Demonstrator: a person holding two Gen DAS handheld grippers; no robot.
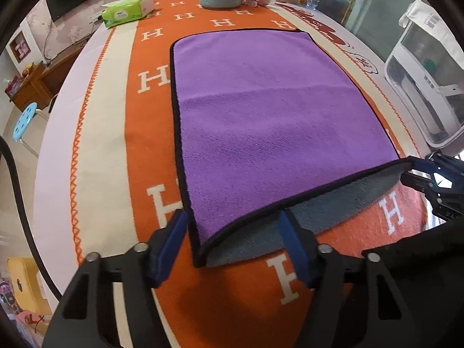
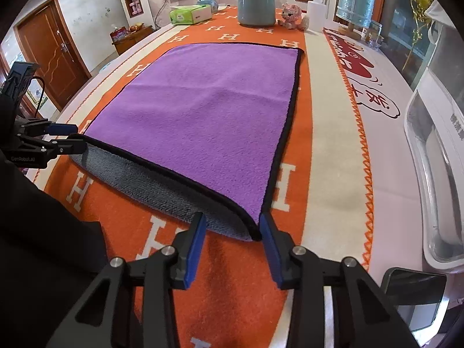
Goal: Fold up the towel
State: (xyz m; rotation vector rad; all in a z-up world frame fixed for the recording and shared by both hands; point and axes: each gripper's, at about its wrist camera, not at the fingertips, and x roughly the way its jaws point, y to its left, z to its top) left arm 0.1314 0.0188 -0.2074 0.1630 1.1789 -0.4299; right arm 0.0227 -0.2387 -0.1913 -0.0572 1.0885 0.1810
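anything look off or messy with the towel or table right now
Nothing looks damaged or spilled. The only irregularity is the purple towel: its near edge is lifted, showing the grey underside, and a faint crease crosses the middle. The left gripper and right gripper sit open at the near corners.

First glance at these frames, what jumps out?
The purple towel spread flat on the orange H-patterned tablecloth, its near edge curled up showing the grey underside. The left gripper and right gripper sit open at its two near corners. A teal jar stands at the far end.
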